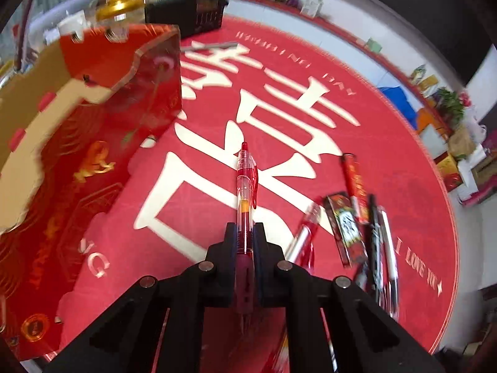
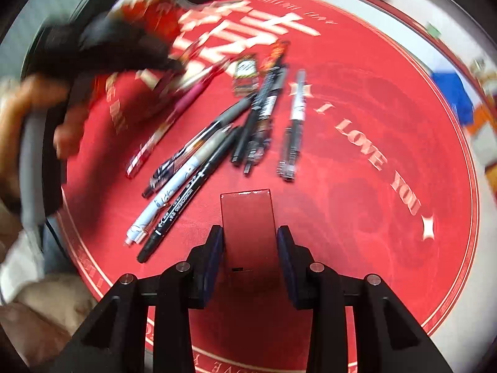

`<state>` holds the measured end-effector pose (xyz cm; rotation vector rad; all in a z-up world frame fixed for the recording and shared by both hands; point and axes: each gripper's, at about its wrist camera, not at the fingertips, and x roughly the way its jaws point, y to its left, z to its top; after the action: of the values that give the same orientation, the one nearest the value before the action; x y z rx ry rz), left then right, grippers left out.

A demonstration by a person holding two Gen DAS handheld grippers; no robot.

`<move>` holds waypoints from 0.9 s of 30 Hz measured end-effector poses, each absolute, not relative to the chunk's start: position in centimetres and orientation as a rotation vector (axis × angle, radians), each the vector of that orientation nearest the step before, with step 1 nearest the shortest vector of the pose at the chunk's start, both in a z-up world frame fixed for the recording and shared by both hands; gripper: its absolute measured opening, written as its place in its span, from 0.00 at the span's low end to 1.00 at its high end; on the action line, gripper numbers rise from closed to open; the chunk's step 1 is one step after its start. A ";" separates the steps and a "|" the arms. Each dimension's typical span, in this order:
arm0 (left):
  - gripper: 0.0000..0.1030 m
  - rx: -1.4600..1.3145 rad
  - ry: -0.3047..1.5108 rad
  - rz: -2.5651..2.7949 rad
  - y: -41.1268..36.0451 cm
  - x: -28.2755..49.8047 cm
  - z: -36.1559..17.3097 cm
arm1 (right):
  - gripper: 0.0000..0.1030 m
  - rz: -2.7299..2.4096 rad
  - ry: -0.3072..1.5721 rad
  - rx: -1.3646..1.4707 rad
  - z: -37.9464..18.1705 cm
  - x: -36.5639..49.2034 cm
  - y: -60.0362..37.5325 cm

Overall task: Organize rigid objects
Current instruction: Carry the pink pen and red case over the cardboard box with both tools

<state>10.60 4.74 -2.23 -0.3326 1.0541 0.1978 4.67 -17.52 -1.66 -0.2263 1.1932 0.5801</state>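
My left gripper (image 1: 244, 236) is shut on a clear red pen (image 1: 245, 186), held above the round red mat (image 1: 388, 161), its clip end pointing forward. A clear acrylic organizer box (image 1: 124, 71) stands to the left of it. My right gripper (image 2: 250, 239) is shut on a flat red box (image 2: 247, 217), held just above the mat (image 2: 357, 155). A pile of several pens and markers (image 2: 217, 136) lies ahead and left of it. The left gripper shows blurred at upper left in the right wrist view (image 2: 102, 46).
A red printed box (image 1: 62, 202) sits under the organizer at left. Small red packets (image 1: 344, 227) and dark pens (image 1: 377, 242) lie to the right. A black radio (image 1: 189, 12) stands at the mat's far edge. Clutter lines the wall.
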 end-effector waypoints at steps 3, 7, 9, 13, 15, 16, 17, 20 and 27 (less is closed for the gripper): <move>0.10 -0.341 1.002 0.168 4.6 8.4 -0.6 | 0.36 0.556 1.168 -0.064 -0.4 4.8 -20.1; 0.10 -0.304 0.955 0.154 3.7 6.4 1.3 | 0.36 0.525 1.138 0.101 0.8 4.5 -22.0; 0.10 -0.280 0.929 0.142 3.0 5.4 2.2 | 0.36 0.515 1.110 0.141 1.5 4.2 -22.4; 0.10 -0.206 0.871 0.143 1.0 3.3 4.0 | 0.36 0.494 1.048 0.160 3.4 3.7 -22.9; 0.10 -0.162 0.840 0.140 -0.2 2.3 4.7 | 0.36 0.475 1.009 0.157 4.1 3.4 -23.1; 0.10 -0.142 0.827 0.135 -0.8 1.9 5.0 | 0.36 0.469 0.997 0.162 4.4 3.4 -23.1; 0.10 -0.127 0.815 0.131 -1.2 1.6 5.2 | 0.36 0.462 0.989 0.168 4.6 3.2 -23.2; 0.10 -0.093 0.779 0.129 -2.2 0.8 6.0 | 0.36 0.450 0.963 0.180 5.3 3.1 -23.2; 0.10 -0.073 0.690 0.175 -2.1 -1.3 8.1 | 0.36 0.457 0.897 0.158 7.5 1.9 -21.9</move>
<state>-1.29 -2.06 8.09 -0.0729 0.6898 0.1751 1.92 -21.94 7.46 0.1581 0.8968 0.4569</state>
